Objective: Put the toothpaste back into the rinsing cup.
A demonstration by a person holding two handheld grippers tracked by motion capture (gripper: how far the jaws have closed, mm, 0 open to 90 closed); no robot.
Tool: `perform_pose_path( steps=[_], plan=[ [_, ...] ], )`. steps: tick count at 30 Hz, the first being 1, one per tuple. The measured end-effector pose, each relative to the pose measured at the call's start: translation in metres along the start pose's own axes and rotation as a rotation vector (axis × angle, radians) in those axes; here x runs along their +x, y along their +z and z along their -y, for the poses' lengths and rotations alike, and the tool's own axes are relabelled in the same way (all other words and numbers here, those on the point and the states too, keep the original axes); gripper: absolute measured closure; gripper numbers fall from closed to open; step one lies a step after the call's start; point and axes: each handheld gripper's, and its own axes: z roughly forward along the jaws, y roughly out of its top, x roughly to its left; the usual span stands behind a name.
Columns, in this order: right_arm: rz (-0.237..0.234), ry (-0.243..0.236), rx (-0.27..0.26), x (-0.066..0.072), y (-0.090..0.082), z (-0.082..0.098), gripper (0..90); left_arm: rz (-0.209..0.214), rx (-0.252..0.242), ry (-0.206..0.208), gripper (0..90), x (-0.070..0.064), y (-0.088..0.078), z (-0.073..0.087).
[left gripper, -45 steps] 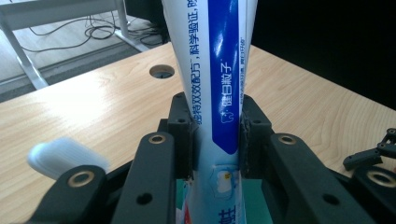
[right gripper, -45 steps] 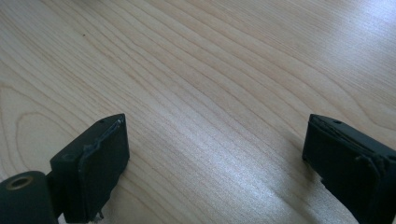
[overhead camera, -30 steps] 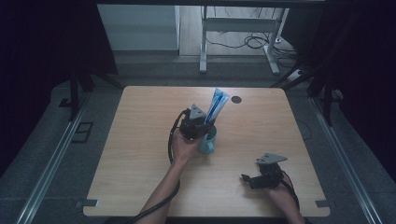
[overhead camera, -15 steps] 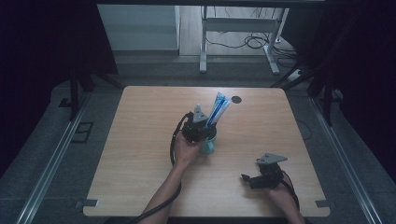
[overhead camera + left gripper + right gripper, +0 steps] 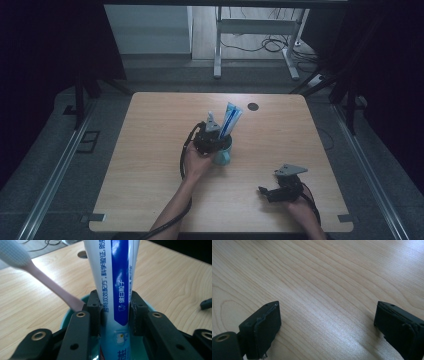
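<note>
Two things stand in the teal cup (image 5: 223, 156) mid-surface: a toothpaste tube (image 5: 117, 285) and a pink toothbrush (image 5: 50, 285). The left gripper (image 5: 115, 311) has just been easing apart around the tube, likely releasing it. The right gripper (image 5: 328, 322) rests with fingers wide, empty.
</note>
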Motion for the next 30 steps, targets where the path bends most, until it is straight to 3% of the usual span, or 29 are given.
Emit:
perform_pose_path(
  steps=[4,15,30],
  plan=[
    [0.000,0.000,0.000,0.000,0.000,0.000,6.9,-0.003,0.018,0.008,67.0,0.000,0.001,0.003],
    [0.000,0.000,0.000,0.000,0.000,0.000,6.9,0.011,0.028,-0.021,64.5,0.002,-0.001,0.002],
    [0.000,0.000,0.000,0.000,0.000,0.000,6.9,0.056,0.007,-0.042,50.3,0.004,-0.013,-0.003]
  ],
)
